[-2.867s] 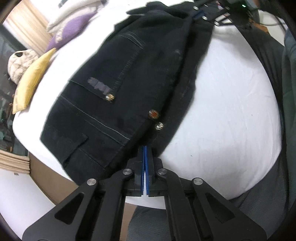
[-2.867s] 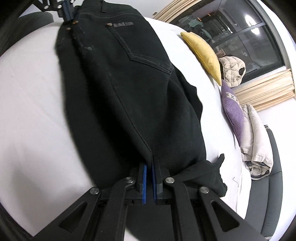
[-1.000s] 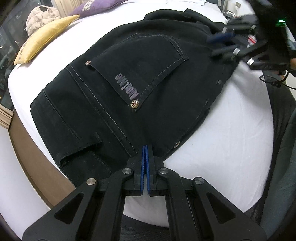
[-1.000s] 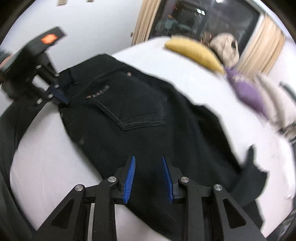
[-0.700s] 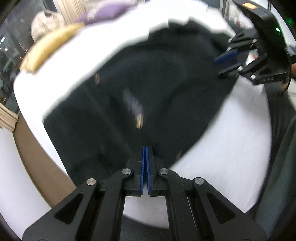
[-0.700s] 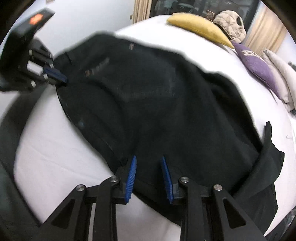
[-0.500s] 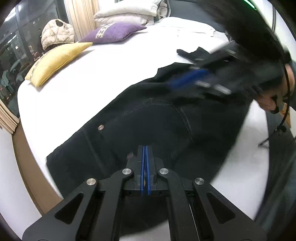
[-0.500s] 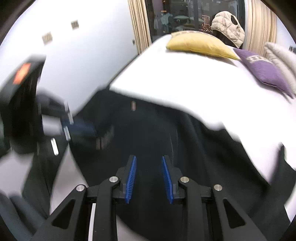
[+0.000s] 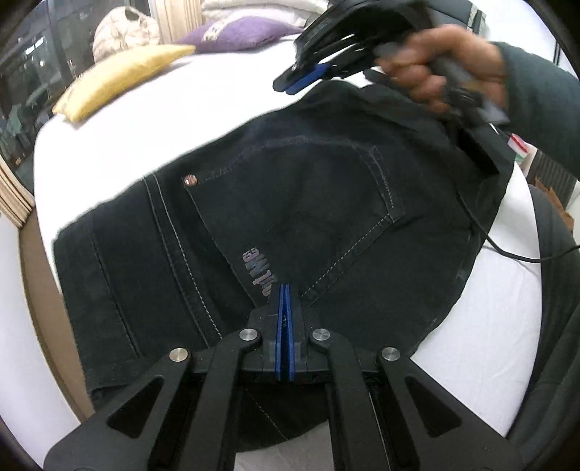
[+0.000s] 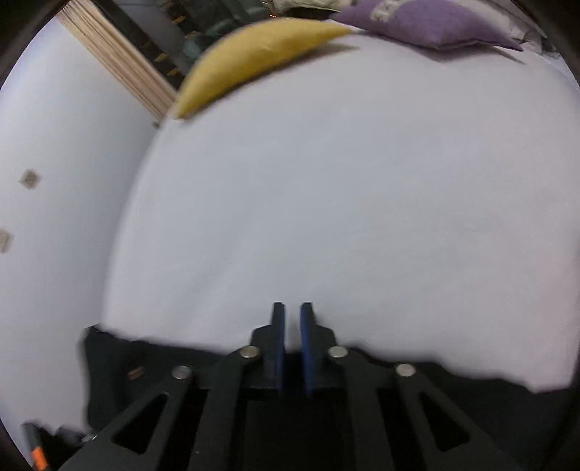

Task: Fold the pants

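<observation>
Black jeans (image 9: 297, 203) lie folded on the white bed (image 9: 152, 119), back pocket and waistband facing up. My left gripper (image 9: 283, 290) is shut, its blue pads pressed together over the jeans near the pocket's printed logo; whether cloth is pinched between them is hidden. My right gripper (image 10: 292, 319) is open with a narrow gap and empty, above the far edge of the jeans (image 10: 152, 362). It also shows in the left wrist view (image 9: 308, 78), held in a hand over the far side of the jeans.
A yellow pillow (image 10: 253, 50) and a purple pillow (image 10: 424, 21) lie at the bed's far end, with a pale jacket (image 9: 123, 32) behind. A wooden bed frame edge (image 9: 36, 290) runs on the left. A cable (image 9: 507, 250) trails at the right.
My right gripper let go of the jeans, opened and swung up over their far edge. The jeans now lie flat on the bed. My left gripper stayed shut and moved over the pocket.
</observation>
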{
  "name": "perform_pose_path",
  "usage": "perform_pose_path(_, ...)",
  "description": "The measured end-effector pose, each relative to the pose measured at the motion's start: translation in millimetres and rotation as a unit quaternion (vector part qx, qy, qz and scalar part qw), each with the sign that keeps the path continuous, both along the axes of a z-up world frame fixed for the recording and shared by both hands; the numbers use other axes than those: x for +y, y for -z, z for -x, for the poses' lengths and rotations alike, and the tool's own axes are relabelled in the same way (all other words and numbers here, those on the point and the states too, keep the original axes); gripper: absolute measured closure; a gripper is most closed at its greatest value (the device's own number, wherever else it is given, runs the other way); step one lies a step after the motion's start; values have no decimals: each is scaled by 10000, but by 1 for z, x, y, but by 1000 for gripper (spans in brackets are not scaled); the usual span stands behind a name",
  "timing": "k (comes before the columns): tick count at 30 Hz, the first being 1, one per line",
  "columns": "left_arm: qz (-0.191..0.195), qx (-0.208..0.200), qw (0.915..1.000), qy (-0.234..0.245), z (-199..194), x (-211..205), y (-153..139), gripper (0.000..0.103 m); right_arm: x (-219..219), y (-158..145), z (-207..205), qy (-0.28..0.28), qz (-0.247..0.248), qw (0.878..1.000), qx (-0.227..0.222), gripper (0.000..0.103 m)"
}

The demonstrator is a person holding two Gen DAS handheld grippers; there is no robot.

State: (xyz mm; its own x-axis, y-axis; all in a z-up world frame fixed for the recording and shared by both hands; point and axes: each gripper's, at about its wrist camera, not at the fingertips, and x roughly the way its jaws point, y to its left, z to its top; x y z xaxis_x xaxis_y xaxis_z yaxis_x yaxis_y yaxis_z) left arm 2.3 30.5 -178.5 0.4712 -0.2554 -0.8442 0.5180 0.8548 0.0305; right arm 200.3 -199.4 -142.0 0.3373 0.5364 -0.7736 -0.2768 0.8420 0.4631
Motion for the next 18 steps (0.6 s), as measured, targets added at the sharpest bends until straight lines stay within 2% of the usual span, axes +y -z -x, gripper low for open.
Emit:
perform_pose_path(1,62,-69,10000,8,4,-4,-5,102,6,-5,18,-216,-139,9997,-42,67)
perform_pose_path(3,259,-174,9995,49,9,-11,-12,102,21,-2,59,-631,-6,9979,-140,52)
perform_pose_path(4,214,-92,9997,43,9,-12,-9,102,24,9,72,-683,178,9975,-77,51)
perform_pose_path(5,53,187,9998,24,6,-18,6,102,24,23,80,-650,348,9972,89,51)
perform_pose_path(6,15,188,9998,24,9,-18,12,102,18,38,86,-539,436,9972,284,56)
perform_pose_path(7,38,83,9999,46,12,-17,13,102,6,45,95,-350,294,9985,306,67)
perform_pose_path(8,72,155,9998,38,12,-15,13,102,-5,43,103,-232,254,9990,277,68)
perform_pose_path(10,161,337,9993,-52,6,-14,9,102,-26,32,117,55,633,9977,223,69)
perform_pose_path(12,70,256,9996,-56,4,-16,-4,102,-38,18,128,298,933,9951,135,66)
perform_pose_path(14,314,20,9995,95,-1,-35,-21,102,-47,3,134,333,728,9968,-1,60)
perform_pose_path(15,337,-24,9993,145,1,-46,-25,102,-44,3,137,309,700,9971,-2,55)
perform_pose_path(16,273,-11,9994,213,1,-57,-22,102,-39,11,141,240,805,9964,83,55)
perform_pose_path(18,-130,308,9990,288,-4,-77,4,102,-37,34,138,207,1161,9921,427,56)
